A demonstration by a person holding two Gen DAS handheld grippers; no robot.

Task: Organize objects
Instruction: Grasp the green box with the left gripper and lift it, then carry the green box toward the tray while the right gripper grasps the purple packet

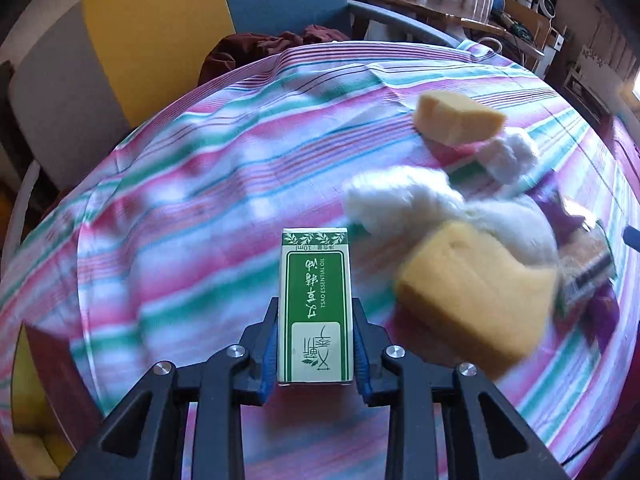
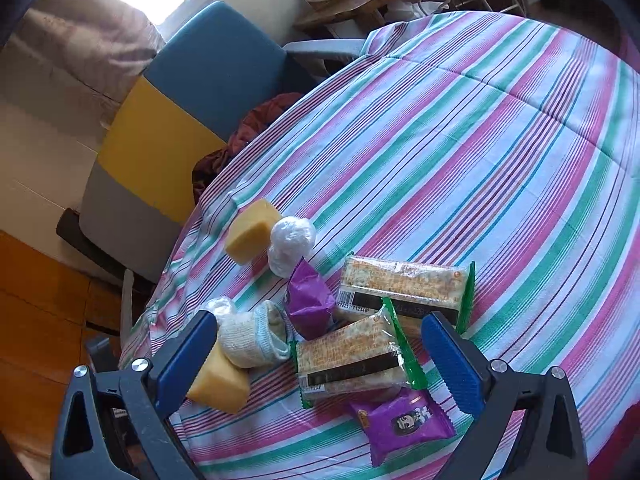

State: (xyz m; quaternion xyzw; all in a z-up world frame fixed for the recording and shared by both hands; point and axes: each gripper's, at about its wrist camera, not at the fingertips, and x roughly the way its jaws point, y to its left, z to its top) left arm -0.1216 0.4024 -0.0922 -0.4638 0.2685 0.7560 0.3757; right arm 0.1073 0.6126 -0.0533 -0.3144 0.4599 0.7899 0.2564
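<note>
The green-and-white essential oil box [image 1: 316, 308] sits upright between the blue pads of the left claw [image 1: 316, 344], pinched on both long sides, its printed face turned to the camera with the lettering upside down. Below the box lies the striped cloth [image 1: 180, 184] that covers the bench, in pink, green, blue and white bands.

Just right of the box, a yellow sponge block [image 1: 476, 304] lies on the cloth, blurred, with a white sock [image 1: 404, 200] bunched against its far side. Farther from the box, another yellow sponge piece [image 1: 456, 118] rests beside a white wad [image 1: 512, 156].

The right claw [image 2: 320, 356] hangs spread wide above the pile with nothing between its blue pads. Under it lie two cracker packets with green edges, the nearer one [image 2: 352, 360] partly overlapping the farther one [image 2: 404, 288]. A purple snack pouch [image 2: 308, 304] is wedged against the packets, and a second purple pouch [image 2: 400, 424] lies on the near side of them. In this view the sock [image 2: 252, 340] sits left of the packets, touching a yellow sponge [image 2: 218, 384].

Beyond the far edge of the cloth from the box stands a chair with a blue and yellow back [image 1: 168, 28], with dark red fabric [image 1: 256, 48] heaped on it.
</note>
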